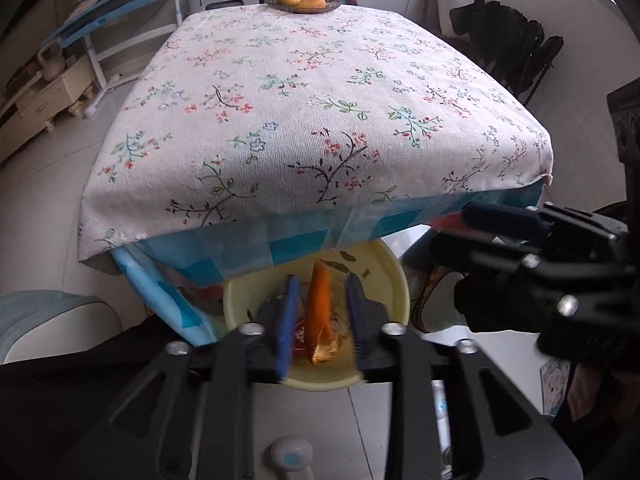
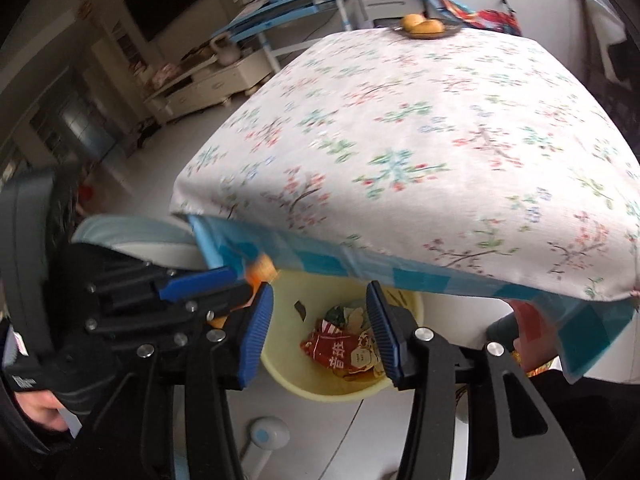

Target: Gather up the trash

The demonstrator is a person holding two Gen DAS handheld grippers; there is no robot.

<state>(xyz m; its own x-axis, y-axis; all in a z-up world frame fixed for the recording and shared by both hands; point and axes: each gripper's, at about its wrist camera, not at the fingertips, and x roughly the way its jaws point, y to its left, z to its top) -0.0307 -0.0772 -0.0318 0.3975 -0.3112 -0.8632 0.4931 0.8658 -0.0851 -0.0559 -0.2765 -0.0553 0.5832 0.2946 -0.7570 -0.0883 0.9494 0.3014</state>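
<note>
A pale yellow trash bin [image 1: 394, 280] stands on the floor under the near edge of the table; it also shows in the right wrist view [image 2: 280, 364] with a red snack wrapper [image 2: 334, 350] and scraps inside. An orange peel [image 1: 319, 312] is between the blue fingers [image 1: 289, 320] of my left gripper [image 1: 322, 324] right above the bin, with gaps on both sides. In the right wrist view the left gripper [image 2: 244, 284] has the peel [image 2: 262, 270] at its tips. My right gripper [image 2: 320, 332] is open and empty above the bin; it also shows in the left wrist view [image 1: 500, 220].
The table has a floral cloth [image 1: 320, 120] over a blue checked cloth [image 1: 280, 248]. A basket with yellow fruit [image 1: 304, 2] sits at its far edge. A white foot pedal [image 2: 266, 434] lies on the tiled floor by the bin. A light chair [image 1: 48, 320] stands at the left.
</note>
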